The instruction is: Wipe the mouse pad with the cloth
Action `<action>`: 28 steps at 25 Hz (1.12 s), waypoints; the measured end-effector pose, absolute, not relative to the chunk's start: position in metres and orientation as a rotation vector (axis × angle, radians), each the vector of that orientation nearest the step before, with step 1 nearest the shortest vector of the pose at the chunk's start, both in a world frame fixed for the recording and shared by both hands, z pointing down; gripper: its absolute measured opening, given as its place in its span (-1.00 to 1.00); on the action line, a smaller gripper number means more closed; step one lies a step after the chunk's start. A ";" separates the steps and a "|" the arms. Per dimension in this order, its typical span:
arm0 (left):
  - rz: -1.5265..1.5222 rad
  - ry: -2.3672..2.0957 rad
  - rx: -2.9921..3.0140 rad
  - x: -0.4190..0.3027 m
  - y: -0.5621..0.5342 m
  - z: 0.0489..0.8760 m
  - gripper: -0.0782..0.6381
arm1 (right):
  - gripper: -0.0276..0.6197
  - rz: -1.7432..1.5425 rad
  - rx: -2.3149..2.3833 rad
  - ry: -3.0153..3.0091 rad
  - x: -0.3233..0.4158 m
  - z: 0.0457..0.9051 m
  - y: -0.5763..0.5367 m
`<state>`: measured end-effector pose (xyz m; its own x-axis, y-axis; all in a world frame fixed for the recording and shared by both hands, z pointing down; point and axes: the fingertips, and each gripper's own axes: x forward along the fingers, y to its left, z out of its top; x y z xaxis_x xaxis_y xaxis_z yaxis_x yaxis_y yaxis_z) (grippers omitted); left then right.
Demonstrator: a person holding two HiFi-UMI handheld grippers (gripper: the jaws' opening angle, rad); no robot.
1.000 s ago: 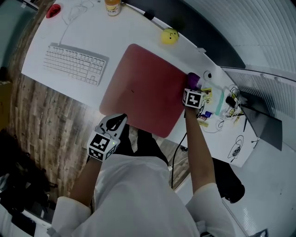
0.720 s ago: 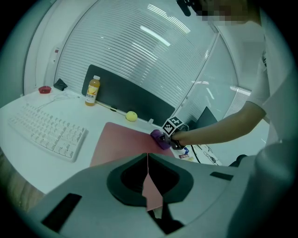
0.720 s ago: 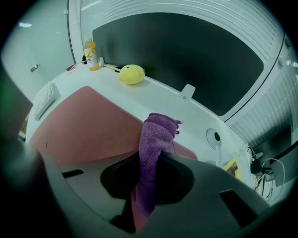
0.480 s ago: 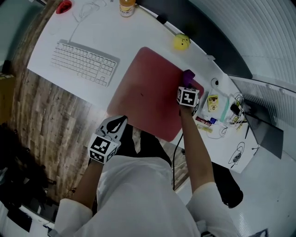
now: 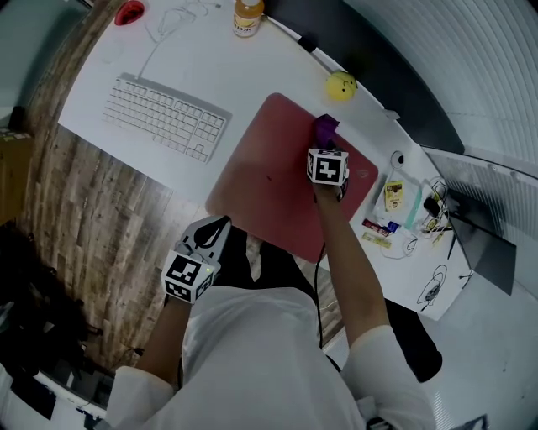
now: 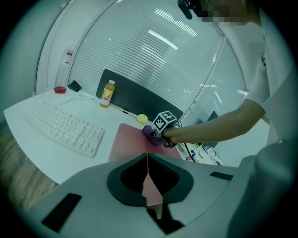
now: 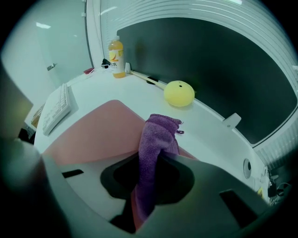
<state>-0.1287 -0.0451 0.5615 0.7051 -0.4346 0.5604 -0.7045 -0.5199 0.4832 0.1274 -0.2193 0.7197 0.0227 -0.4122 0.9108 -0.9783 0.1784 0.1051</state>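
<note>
On the mouse pad [image 5: 261,176] near its far edge, right gripper [image 5: 324,144] pinches cloth [image 5: 325,128]; left gripper [image 5: 218,225] jaws touch.

Office desk [image 5: 220,77], keyboard [image 5: 166,117], mouse pad [image 5: 267,186]

White desk [image 5: 244,84]: keyboard [image 5: 166,117] left, red mouse pad [image 5: 269,180] centre, yellow ball [image 5: 340,86] and bottle [image 5: 249,17] at back edge.
</note>
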 end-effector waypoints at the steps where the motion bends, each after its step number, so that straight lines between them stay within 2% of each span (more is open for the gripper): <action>1: 0.485 -0.871 2.193 -0.132 -0.046 0.562 -0.73 | -0.68 0.780 1.370 -1.554 0.120 0.720 -0.223; 18: 0.450 -0.988 2.128 -0.180 -0.055 0.566 -0.73 | -0.68 0.672 1.193 -1.729 0.006 0.723 -0.277; 28: 0.440 -1.019 2.120 -0.192 -0.053 0.565 -0.73 | -0.68 0.680 1.010 -1.890 -0.068 0.708 -0.263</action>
